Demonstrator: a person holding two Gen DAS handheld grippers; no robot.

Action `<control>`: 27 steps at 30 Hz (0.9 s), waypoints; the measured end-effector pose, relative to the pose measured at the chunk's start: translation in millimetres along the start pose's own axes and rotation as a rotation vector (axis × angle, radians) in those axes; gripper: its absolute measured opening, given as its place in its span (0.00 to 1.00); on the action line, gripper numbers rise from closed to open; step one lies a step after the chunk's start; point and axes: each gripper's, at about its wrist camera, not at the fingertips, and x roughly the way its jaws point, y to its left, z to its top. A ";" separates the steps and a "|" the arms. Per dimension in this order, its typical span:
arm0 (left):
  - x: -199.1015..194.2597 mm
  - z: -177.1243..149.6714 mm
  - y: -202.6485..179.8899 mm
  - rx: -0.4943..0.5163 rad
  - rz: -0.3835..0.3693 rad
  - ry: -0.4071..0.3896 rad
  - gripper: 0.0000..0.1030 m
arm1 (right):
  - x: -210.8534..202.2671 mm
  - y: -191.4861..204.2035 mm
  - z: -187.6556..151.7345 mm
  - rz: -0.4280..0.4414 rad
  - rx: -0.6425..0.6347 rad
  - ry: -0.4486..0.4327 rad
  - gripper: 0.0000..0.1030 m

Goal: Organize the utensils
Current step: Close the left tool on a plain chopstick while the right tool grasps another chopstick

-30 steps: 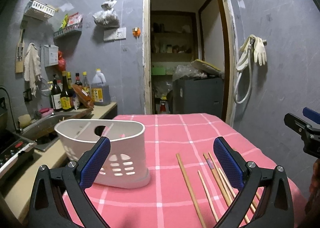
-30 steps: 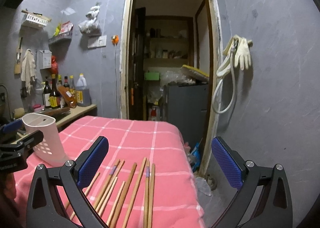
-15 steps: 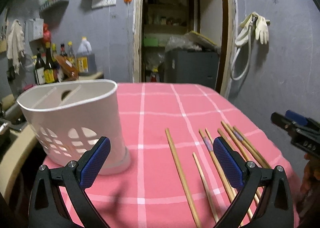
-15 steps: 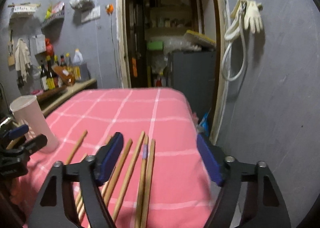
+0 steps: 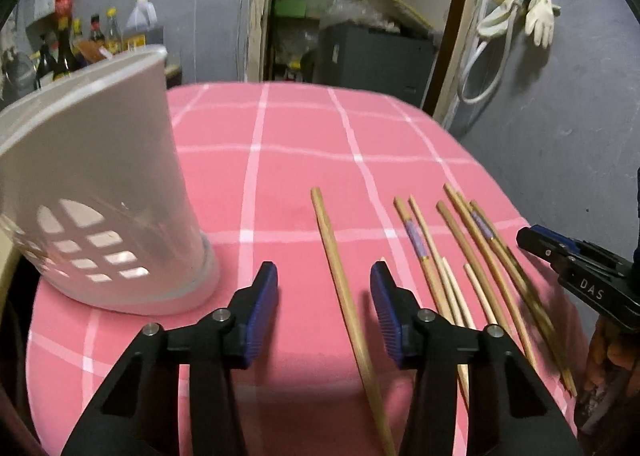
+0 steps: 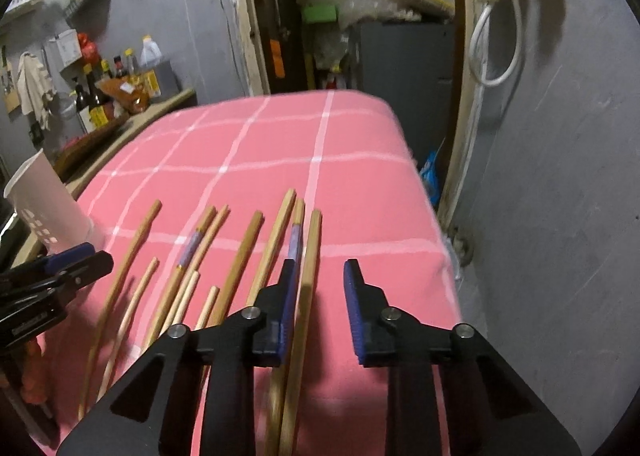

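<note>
A: From the left wrist camera, what does the left gripper (image 5: 324, 288) show?

B: Its jaws have just been closing and stand partly open above the pink checked tablecloth (image 5: 296, 127). One lone chopstick (image 5: 340, 280) runs between the blue pads (image 5: 262, 308), but neither pad presses on it. The white utensil holder (image 5: 100, 183) stands upright at the left, near the gripper. The other chopsticks (image 5: 472, 256) lie in a loose row to the right, and the right gripper (image 5: 576, 276) shows at the far right edge.

A: And from the right wrist camera?

B: The right gripper (image 6: 320, 296) has also just been closing; its jaws are narrowly apart. The rightmost chopstick (image 6: 308, 284) lies just beside the left pad, inside the gap; whether they touch cannot be told. The remaining chopsticks (image 6: 192, 276) fan out to the left on the tablecloth (image 6: 280, 143), with the utensil holder (image 6: 44, 203) and left gripper (image 6: 76, 268) at the left edge.
</note>
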 end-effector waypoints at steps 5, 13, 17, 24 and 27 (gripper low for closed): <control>5.5 2.2 8.7 -0.030 -0.024 0.064 0.33 | 11.6 -0.9 0.8 0.021 -0.001 0.067 0.13; 3.3 7.4 17.2 -0.063 -0.053 0.113 0.31 | 25.7 -0.1 2.9 0.031 -0.013 0.143 0.13; 8.5 9.8 15.7 -0.065 -0.066 0.121 0.31 | 30.3 1.5 7.7 0.016 -0.028 0.159 0.13; 15.9 18.1 9.3 -0.054 -0.064 0.144 0.16 | 34.2 4.8 14.2 0.021 -0.024 0.190 0.09; 16.9 19.3 11.2 -0.070 -0.084 0.162 0.08 | 31.5 0.8 13.8 0.045 0.015 0.195 0.05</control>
